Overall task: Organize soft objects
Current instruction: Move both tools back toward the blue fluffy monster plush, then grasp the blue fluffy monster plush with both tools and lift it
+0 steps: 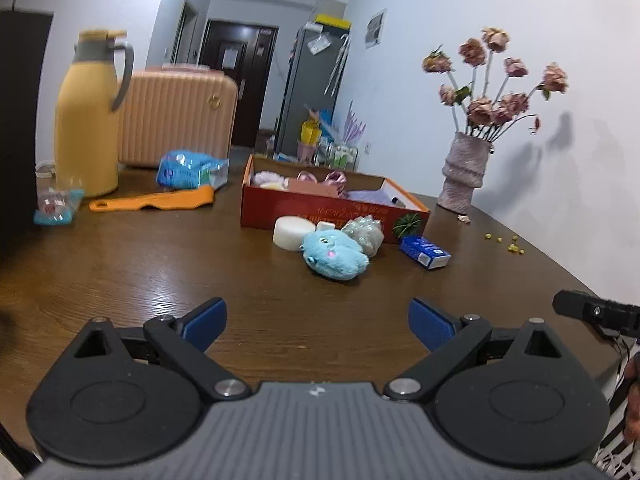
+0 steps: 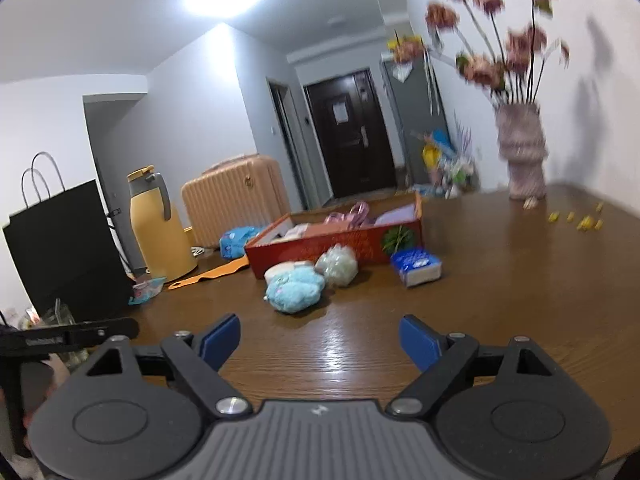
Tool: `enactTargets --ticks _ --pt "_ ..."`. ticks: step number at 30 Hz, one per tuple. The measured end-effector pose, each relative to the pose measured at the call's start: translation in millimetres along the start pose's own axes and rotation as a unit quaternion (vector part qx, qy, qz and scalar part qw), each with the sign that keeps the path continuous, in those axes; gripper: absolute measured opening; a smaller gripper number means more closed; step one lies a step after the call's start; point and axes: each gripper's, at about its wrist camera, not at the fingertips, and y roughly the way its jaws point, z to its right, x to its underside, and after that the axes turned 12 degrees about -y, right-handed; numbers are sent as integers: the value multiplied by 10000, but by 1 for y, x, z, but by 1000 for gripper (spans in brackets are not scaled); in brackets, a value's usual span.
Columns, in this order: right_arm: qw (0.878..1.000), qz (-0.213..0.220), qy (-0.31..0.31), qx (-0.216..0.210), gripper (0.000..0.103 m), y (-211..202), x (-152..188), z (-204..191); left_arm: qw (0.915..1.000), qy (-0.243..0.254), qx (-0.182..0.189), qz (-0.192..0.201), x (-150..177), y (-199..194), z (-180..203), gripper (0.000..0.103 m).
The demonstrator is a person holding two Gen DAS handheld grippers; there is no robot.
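Both the left gripper (image 1: 318, 322) and right gripper (image 2: 320, 342) hover with fingers released, nothing between them, over bare brown surface (image 1: 140, 272). The blue plush toy (image 1: 334, 254) lies farther off, just in front of the red box (image 1: 320, 212), well clear of the surface's right edge.

Both grippers (image 1: 316, 320) (image 2: 320, 340) are black with blue-padded jaws (silver pivot screws), ribbed grey bodies.

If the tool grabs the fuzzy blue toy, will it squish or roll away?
The blue plush toy looks fluffy and lumpy, so it probably squishes and feels light. It lies slumped on the table, so it likely won't roll.
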Motion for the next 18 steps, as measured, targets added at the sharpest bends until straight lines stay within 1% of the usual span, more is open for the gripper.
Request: enactTargets --ticks 3,5,6,7,10,12,13,15,18 --pt "9992 -225 316 -129 85 31 -6 12 9997 -225 11 -96 -14 25 -5 97" --pt "9984 -306 443 -190 84 54 -13 18 9993 -323 46 -156 -25 47 -7 91" --pt "9979 -337 505 -227 81 67 -16 21 9991 -364 36 -218 -29 59 -8 89" --pt "9974 -376 555 -268 80 80 -19 23 9988 -404 42 -289 -34 72 -8 84" --pt "9961 -479 636 -384 75 124 -29 27 9970 -528 138 -549 -47 114 -10 74" --pt "9952 -589 627 -460 71 155 -35 27 9960 -522 197 -696 -56 140 -10 74" --pt "9947 -665 623 -485 70 170 -37 27 9956 -478 194 -784 -59 153 -9 74" --pt "9929 -800 632 -610 66 199 -40 27 9950 -326 303 -889 -66 176 -7 74" --pt "9868 -1054 893 -844 65 242 -40 33 9920 -391 378 -1138 -74 209 -12 73"
